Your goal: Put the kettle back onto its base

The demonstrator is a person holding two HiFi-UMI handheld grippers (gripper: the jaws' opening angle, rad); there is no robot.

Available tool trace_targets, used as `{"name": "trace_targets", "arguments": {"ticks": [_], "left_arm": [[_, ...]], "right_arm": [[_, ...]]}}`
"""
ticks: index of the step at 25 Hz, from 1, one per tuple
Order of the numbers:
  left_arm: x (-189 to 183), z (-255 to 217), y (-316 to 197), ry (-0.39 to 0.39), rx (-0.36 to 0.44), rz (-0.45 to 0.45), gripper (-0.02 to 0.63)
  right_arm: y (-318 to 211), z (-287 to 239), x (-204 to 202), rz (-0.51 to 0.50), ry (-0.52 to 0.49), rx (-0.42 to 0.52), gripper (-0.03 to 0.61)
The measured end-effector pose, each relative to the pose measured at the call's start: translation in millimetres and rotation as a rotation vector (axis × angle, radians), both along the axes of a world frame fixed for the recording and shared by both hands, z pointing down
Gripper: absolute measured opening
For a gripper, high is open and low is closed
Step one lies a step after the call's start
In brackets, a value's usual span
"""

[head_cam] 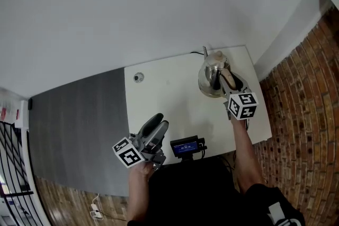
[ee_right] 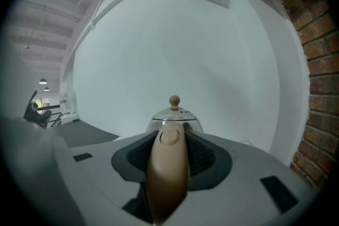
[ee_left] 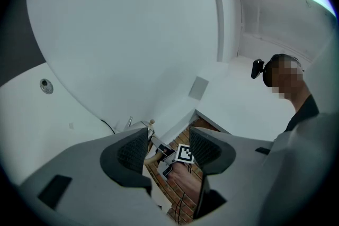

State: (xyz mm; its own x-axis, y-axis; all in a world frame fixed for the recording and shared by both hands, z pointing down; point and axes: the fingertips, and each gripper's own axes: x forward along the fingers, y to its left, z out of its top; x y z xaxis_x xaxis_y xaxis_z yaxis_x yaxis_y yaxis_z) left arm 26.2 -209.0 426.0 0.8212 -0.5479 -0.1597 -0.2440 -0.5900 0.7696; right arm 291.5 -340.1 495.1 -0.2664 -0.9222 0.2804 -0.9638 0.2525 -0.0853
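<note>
The right gripper point(ee_right: 169, 159) grips the kettle point(head_cam: 211, 72) by its handle point(ee_right: 168, 180) to keep it upright at the table's point(head_cam: 159, 87) 1 o'clock, perhaps already over its unseen base, while the left gripper point(ee_left: 168, 152), jaws apart and empty, hangs clear at 7 o'clock

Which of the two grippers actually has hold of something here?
The right gripper: its jaws clamp the beige handle of the kettle. The left gripper has its jaws apart with nothing between them.
</note>
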Motion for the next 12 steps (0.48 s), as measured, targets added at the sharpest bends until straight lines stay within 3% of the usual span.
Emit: {"name": "trace_targets", "arguments": {"ticks": [12], "left_arm": [[11,5,-8,-0.021,-0.012,-0.038,0.245]], "right_arm": [[-52,11,41,0.084,-0.040,-0.003,0.153]]}}
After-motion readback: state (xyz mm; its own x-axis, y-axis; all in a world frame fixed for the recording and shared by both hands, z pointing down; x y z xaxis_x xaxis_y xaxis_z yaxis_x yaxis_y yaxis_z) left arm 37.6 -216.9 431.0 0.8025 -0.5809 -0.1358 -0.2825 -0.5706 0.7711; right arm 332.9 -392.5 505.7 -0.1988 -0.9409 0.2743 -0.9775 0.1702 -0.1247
